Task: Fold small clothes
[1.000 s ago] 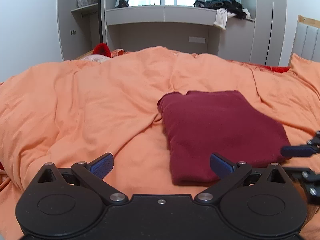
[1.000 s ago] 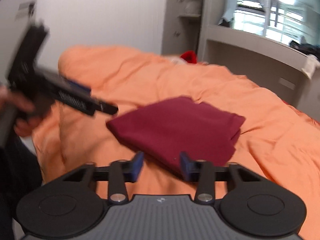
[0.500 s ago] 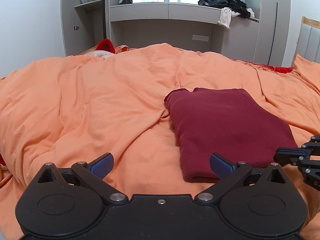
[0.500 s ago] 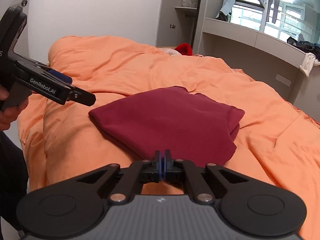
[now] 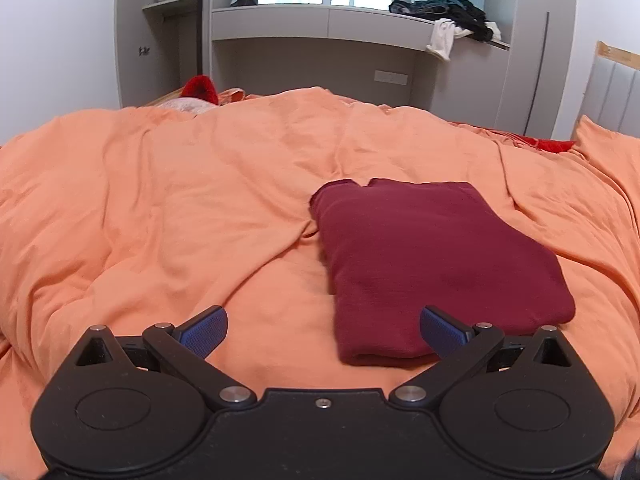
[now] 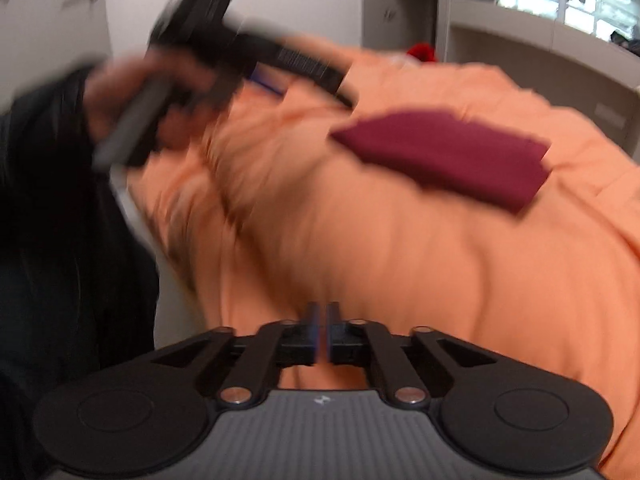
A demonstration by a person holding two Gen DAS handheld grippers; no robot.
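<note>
A dark red garment (image 5: 432, 256) lies folded into a flat rectangle on the orange duvet (image 5: 160, 208). My left gripper (image 5: 322, 316) hovers open just before its near edge, the right pad (image 5: 442, 330) over the near left corner and nothing between the pads. The right wrist view is blurred by motion. There my right gripper (image 6: 323, 312) sits well back from the garment (image 6: 448, 156), above bare duvet (image 6: 400, 260). Its jaws are opening, a thin slit shows and nothing is between them. A hand holds the left gripper (image 6: 310, 92) at upper left.
A grey built-in shelf (image 5: 320, 24) under the window carries a heap of clothes (image 5: 448, 20). A red item (image 5: 200, 88) lies at the bed's far edge and a padded headboard (image 5: 616, 92) stands at right. The person's dark clothing (image 6: 60, 240) fills the left beside the bed's edge.
My right gripper has pulled back from the garment and dropped out of the left wrist view. Its pads went from shut to slightly apart. The left gripper kept still and open.
</note>
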